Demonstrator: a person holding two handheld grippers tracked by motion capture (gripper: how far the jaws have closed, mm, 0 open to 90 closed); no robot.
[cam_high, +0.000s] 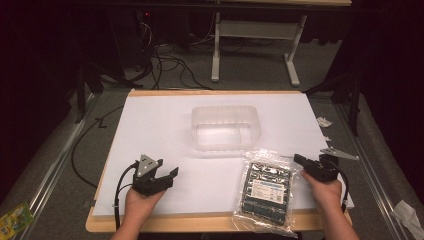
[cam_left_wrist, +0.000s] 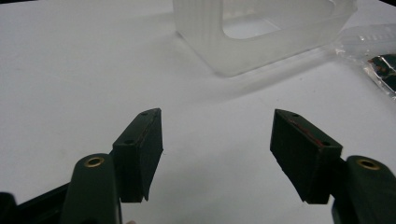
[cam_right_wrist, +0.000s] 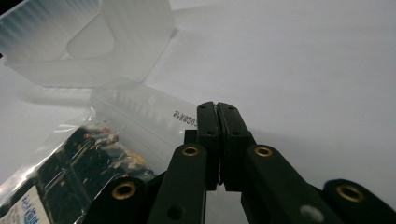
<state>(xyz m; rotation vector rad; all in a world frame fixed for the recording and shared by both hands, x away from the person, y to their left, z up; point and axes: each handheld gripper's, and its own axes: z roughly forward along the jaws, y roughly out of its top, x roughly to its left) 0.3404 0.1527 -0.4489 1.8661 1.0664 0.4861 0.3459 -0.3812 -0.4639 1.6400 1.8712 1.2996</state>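
Lengthwise, bag (cam_high: 265, 192) runs near-to-far; left tongs (cam_left_wrist: 217, 149) gape empty, right tongs (cam_right_wrist: 218, 140) closed, empty.

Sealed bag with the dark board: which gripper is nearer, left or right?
Right. The right gripper, fingers shut, sits at the top right corner of the bag, by its sealed edge. The left gripper, open, is off to the bag's left over bare white sheet.
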